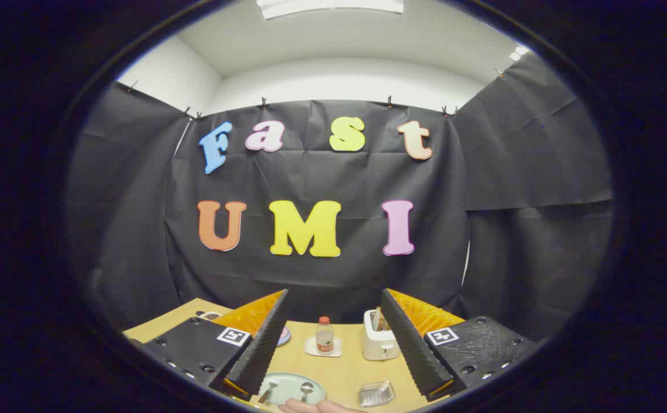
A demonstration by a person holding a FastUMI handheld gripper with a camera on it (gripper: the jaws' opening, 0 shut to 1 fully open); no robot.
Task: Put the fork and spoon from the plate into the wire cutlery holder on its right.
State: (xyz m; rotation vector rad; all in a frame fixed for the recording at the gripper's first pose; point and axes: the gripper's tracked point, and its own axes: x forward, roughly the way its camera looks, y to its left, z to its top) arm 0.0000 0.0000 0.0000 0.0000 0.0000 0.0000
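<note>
With the gripper [333,332] held spread wide and empty, high above the table [344,373], a descent could be misjudged and the plate [291,389] nudged, or a thin handle could be pinched poorly and dropped. The fork [268,390] and spoon [305,390] are seen lying side by side on the pale plate, near the fingers; the wire cutlery holder [377,393] is set just right of it.

Table [344,373]: smooth pale wood-look top, showing a matt finish. Plate [287,385]: glossy, glazed-looking; fork [268,389] and spoon [305,389] on it glinting as polished metal. Cutlery holder [377,393]: bright wire mesh. Toaster [378,344]: smooth, shining softly (material unclear). Bottle [324,335]: clear plastic. Gripper [333,338] fingers, standing wide apart, showing ribbed faces.
</note>
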